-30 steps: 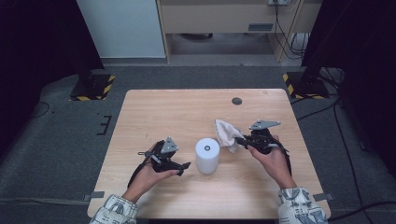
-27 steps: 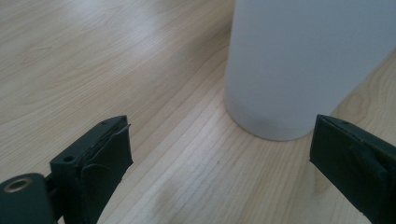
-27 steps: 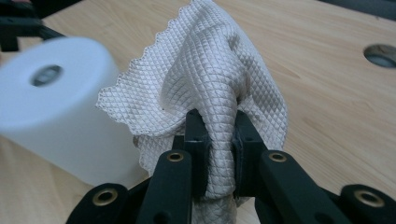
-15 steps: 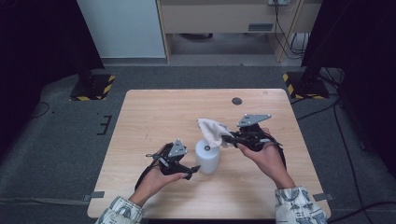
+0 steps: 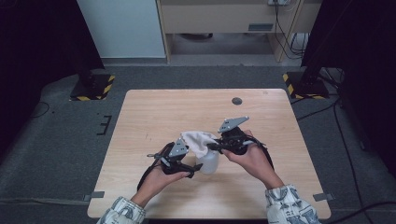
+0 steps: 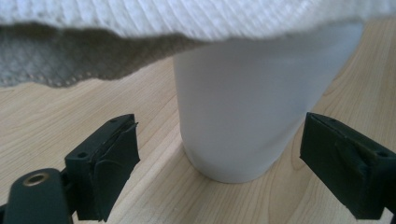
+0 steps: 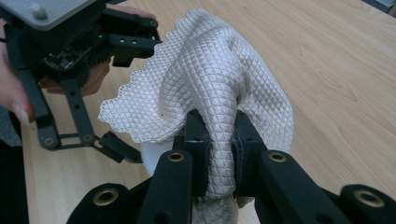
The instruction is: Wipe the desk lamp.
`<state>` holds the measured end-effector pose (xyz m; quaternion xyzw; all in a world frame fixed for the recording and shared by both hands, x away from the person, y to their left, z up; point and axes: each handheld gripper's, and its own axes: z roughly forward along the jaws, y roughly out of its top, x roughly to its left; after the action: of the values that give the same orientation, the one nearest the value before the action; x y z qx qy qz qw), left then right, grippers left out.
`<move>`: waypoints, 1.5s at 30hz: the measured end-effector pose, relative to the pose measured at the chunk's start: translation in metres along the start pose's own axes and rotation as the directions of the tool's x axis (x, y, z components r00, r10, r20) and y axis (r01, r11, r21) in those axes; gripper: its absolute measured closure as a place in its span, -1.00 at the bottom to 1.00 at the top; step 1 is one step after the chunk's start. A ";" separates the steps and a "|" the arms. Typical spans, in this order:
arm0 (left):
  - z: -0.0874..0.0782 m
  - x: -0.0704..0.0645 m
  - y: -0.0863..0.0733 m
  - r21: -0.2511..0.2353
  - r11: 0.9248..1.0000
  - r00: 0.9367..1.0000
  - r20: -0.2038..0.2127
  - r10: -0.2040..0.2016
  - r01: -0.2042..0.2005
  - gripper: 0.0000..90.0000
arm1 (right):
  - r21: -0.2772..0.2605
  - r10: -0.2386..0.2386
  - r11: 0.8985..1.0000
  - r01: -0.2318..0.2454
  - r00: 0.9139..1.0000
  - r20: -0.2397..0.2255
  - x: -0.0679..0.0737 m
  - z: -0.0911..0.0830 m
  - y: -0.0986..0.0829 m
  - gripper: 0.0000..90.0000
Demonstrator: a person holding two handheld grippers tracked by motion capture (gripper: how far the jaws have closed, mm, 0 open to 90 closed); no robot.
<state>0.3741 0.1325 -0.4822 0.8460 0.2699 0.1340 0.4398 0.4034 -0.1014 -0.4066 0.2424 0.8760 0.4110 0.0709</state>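
Pinching cloth (image 7: 210, 88) in right hand-held gripper (image 7: 219, 154), draping over and hiding cup (image 6: 252, 116) top, straddling cup with left hand-held gripper (image 6: 233, 172) spread apart.

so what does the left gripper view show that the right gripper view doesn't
Left gripper view: the white cup standing on the table, seen down to its base, between the open jaws of the left tongs, which do not touch it; the cloth's shaded underside hangs across the top.

Right gripper view: the right tongs shut on the white quilted cloth, its zigzag edge, and the left tongs farther off in the person's hand.

Both: the cloth, the wooden table and the cup, of which the right gripper view gives just a sliver.
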 end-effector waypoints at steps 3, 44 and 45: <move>0.000 0.001 0.000 0.000 1.000 1.000 0.000 -0.002 0.002 -0.76 | 0.001 -0.001 1.000 0.001 1.000 -0.003 0.003 -0.002 -0.002 0.78; 0.006 -0.012 0.016 -0.073 0.997 1.000 0.029 0.010 -0.008 -0.68 | 0.012 0.069 0.997 -0.070 0.997 0.045 -0.017 -0.017 -0.011 0.78; 0.007 -0.012 0.016 -0.072 0.997 1.000 0.029 0.010 -0.008 -0.68 | 0.010 0.077 0.997 -0.077 0.996 0.048 -0.020 -0.017 -0.011 0.78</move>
<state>0.3728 0.1138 -0.4729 0.8326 0.2546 0.1333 0.4734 0.4115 -0.1284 -0.4055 0.2863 0.8663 0.4024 0.0746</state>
